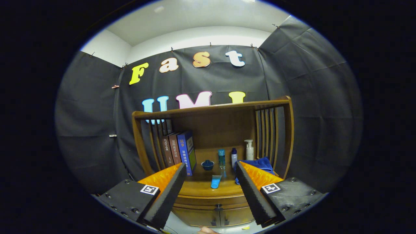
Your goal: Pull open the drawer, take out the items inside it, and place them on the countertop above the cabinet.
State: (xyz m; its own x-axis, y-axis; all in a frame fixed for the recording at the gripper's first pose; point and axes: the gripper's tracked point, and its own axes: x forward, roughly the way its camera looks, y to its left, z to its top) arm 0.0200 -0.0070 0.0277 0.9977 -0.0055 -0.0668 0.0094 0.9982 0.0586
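- Tool (210, 182) fingers spread apart, holding nothing, hanging above the desk's (198, 188) front edge.
- Drawer (214, 202) shut under the front edge, knob (218, 206) centred.
- Light-blue tube (215, 181) lying mid-desk, between the fingers.

Handheld two-finger gripper (210, 165), pictured along its own length from the onboard camera. Built as two long, wedge-shaped fingers (169, 195), set wide apart and closed on nothing. Faced on the inner sides with foam-like pads (252, 191), cut in fine sawtooth ribs from base to tip. Backed on the outer sides with glossy, faceted shells (260, 177) that catch the booth light. Carried on two matte black mounting blocks (126, 200), flat-topped and slightly textured. Fastened with round-headed screws (126, 181) near the block corners and edges. Tagged on each block with a square black-and-white marker (270, 188), tilted to follow the finger.
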